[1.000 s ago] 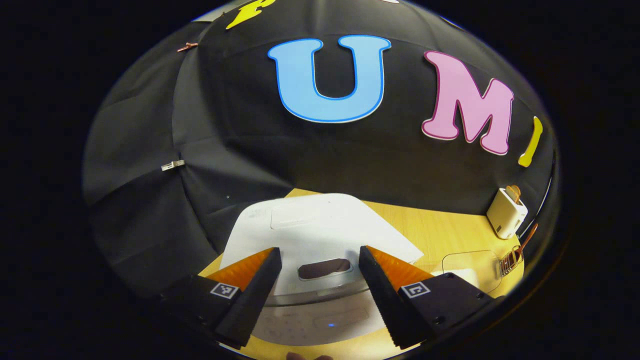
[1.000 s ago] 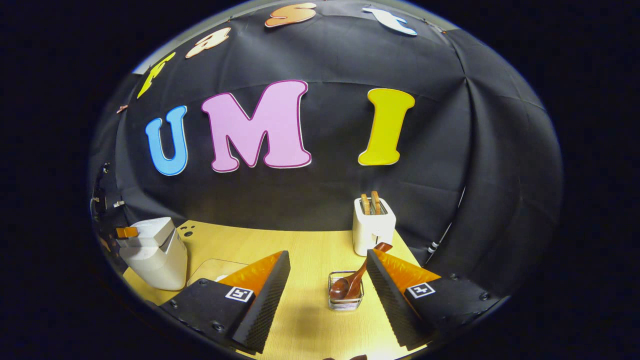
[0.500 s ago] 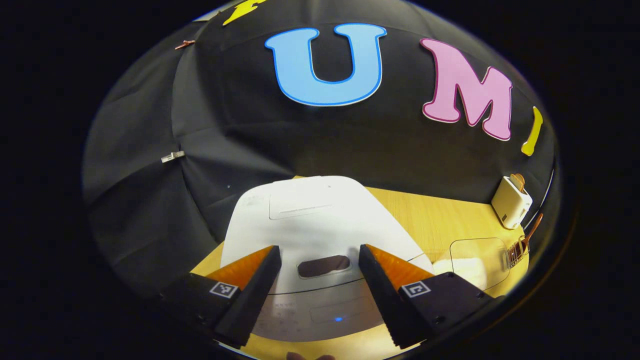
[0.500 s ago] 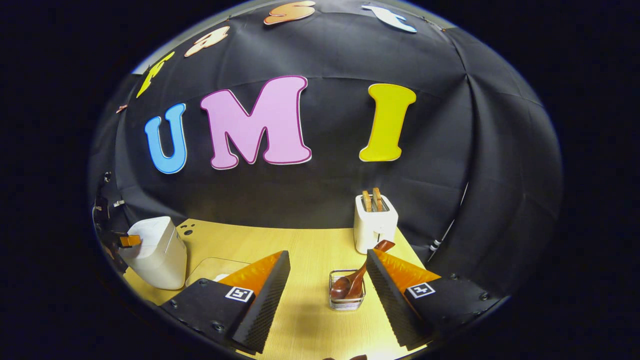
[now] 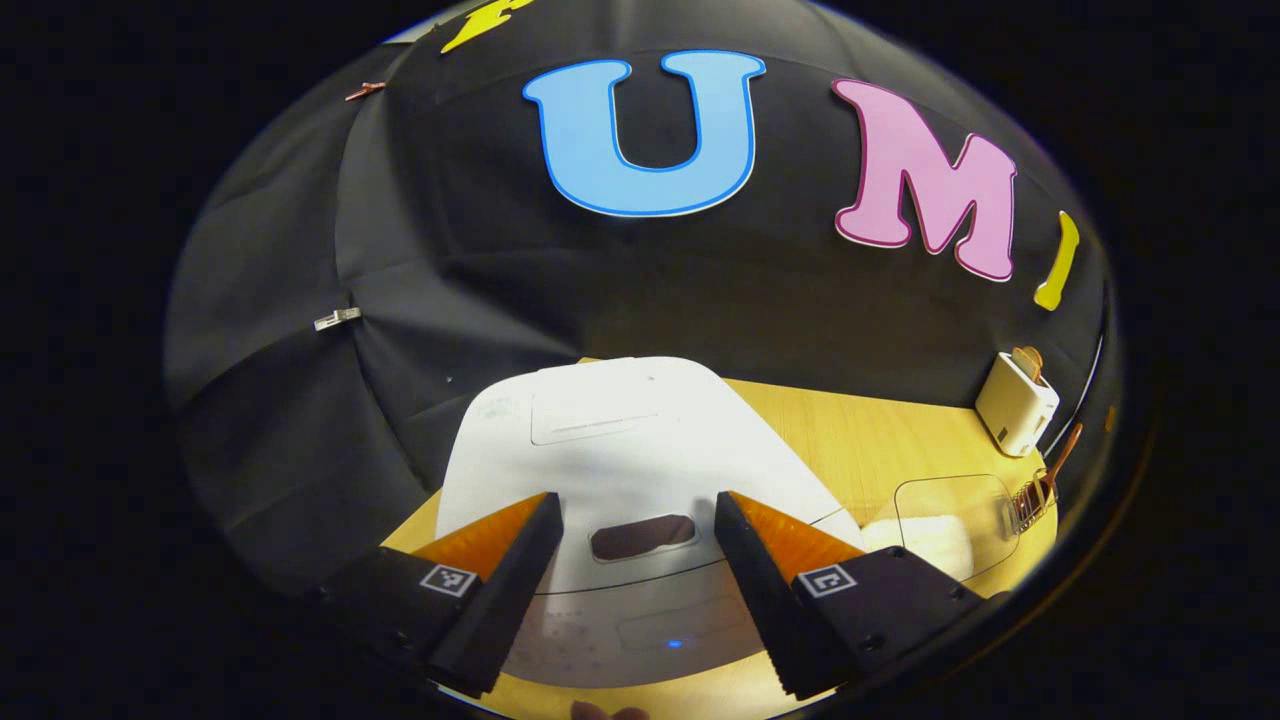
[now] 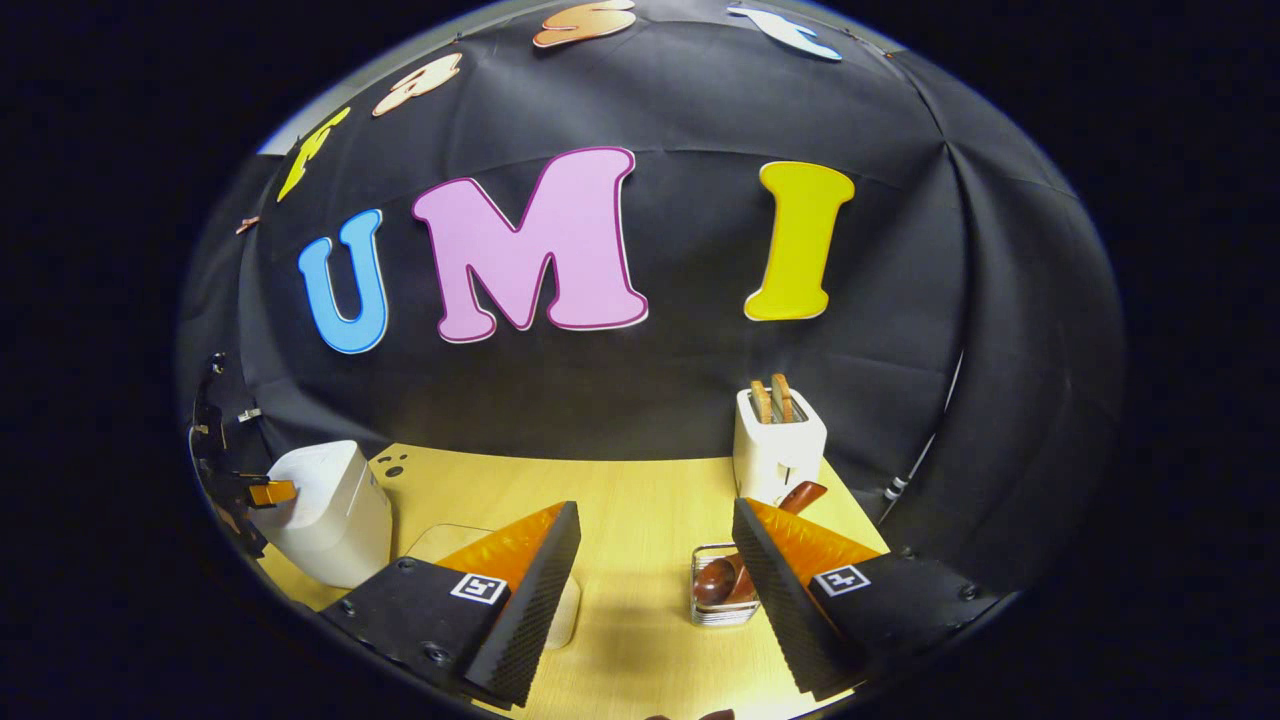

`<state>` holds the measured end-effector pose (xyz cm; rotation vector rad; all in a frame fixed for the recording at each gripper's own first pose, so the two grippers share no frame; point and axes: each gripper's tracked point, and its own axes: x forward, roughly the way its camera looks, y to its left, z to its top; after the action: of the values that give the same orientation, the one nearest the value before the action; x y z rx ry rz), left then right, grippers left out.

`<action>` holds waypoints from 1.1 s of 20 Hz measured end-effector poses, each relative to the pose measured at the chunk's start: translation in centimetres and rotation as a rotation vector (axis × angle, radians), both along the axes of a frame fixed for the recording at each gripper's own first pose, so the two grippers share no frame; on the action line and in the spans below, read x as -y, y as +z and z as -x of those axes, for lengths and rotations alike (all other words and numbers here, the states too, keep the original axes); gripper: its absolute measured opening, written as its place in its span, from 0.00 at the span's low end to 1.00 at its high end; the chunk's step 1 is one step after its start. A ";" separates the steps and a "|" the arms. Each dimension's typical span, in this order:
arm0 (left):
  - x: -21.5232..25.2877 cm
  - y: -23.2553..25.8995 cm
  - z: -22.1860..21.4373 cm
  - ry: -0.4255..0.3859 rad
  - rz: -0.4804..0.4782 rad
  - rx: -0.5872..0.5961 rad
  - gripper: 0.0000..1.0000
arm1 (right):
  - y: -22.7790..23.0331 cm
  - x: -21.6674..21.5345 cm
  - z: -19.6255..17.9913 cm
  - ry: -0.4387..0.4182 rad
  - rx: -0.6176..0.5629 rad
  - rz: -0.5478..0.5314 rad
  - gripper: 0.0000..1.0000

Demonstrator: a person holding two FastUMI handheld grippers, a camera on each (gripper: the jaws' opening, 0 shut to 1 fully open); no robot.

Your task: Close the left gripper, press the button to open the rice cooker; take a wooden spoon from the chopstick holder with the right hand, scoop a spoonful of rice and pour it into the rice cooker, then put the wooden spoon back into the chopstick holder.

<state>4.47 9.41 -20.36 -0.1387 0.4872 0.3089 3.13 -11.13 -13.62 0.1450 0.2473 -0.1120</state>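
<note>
While my left tongs have crept nearer the rice cooker, they stay apart, so its button waits. My right tongs, also apart, have drifted left of the wooden spoon.

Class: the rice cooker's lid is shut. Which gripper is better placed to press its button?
Left. The left gripper hangs open directly over the white rice cooker, straddling its dark oval button; the right gripper faces the wire chopstick holder.

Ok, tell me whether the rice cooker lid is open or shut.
Shut. In the left gripper view the rice cooker lid lies flat over the body, with the left gripper open above its button.
</note>
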 end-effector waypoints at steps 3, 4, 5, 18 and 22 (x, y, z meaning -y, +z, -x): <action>-0.1 2.9 0.5 0.015 0.040 0.095 0.98 | 1.1 -0.9 -0.1 0.010 0.018 0.014 0.95; -0.1 4.0 0.7 0.015 0.042 0.135 0.98 | 1.5 -1.2 0.0 0.014 0.024 0.018 0.95; -0.1 5.1 1.0 0.009 0.043 0.168 0.97 | 1.8 -1.4 0.3 0.014 0.028 0.025 0.95; 3.5 17.8 6.2 -0.201 -0.097 0.517 0.94 | 5.9 -6.1 3.7 -0.008 0.083 0.054 0.95; 4.8 18.3 7.2 -0.241 -0.104 0.531 0.94 | 7.2 -7.4 4.6 0.011 0.105 0.071 0.95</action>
<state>-2.76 4.57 -2.05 -0.0551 -0.0404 0.0533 -1.44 -3.71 -6.44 0.0790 0.1388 -0.1015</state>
